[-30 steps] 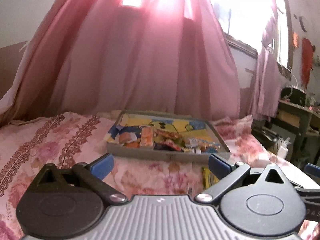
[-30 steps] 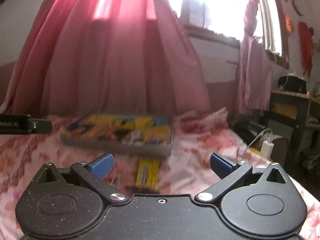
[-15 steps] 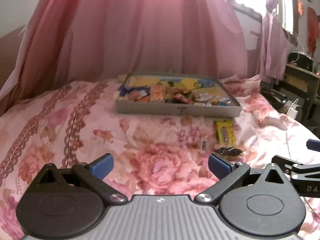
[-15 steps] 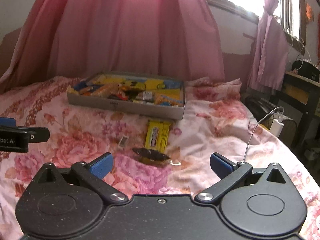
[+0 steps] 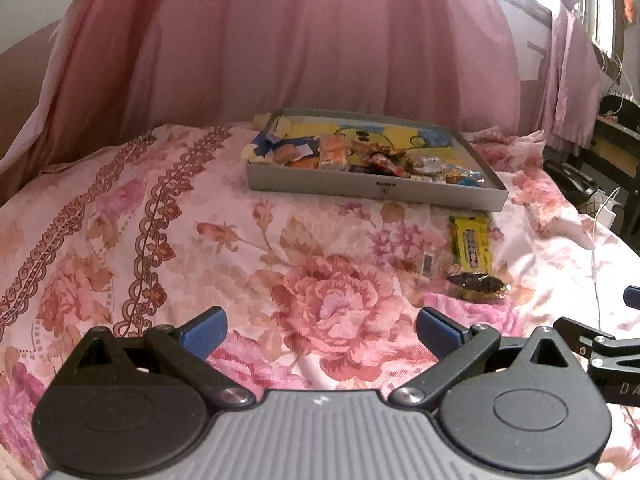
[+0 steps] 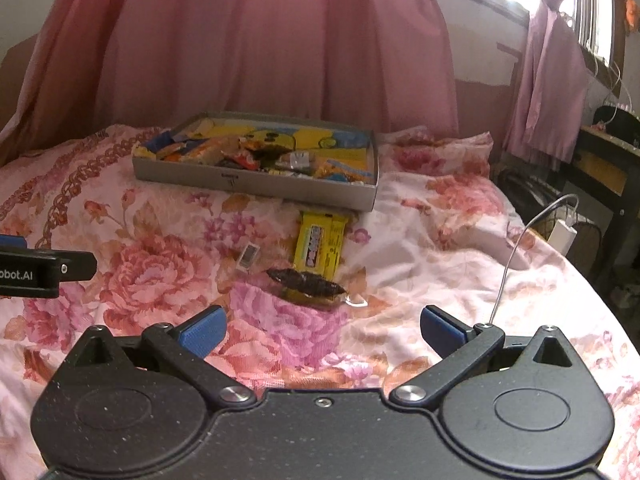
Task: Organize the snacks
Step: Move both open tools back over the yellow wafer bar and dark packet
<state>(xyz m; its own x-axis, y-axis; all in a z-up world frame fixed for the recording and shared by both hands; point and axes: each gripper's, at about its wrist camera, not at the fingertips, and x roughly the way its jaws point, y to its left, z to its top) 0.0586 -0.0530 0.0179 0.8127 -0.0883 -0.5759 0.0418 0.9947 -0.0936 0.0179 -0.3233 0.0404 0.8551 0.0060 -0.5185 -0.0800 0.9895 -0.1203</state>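
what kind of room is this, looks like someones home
Most likely a bedroom in a home. The snacks lie on a bed with a floral bedspread, long pink curtains hang behind it under a window, and a phone charger with its cable sits beside the bed.

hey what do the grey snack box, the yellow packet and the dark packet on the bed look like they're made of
Grey snack box: likely cardboard, matte; thin flat walls, printed cartoon lining inside.
Yellow packet: probably plastic film, slightly glossy, with a crimped end and printed lettering.
Dark packet: seemingly clear, shiny plastic wrap over dark contents; its edge glints.
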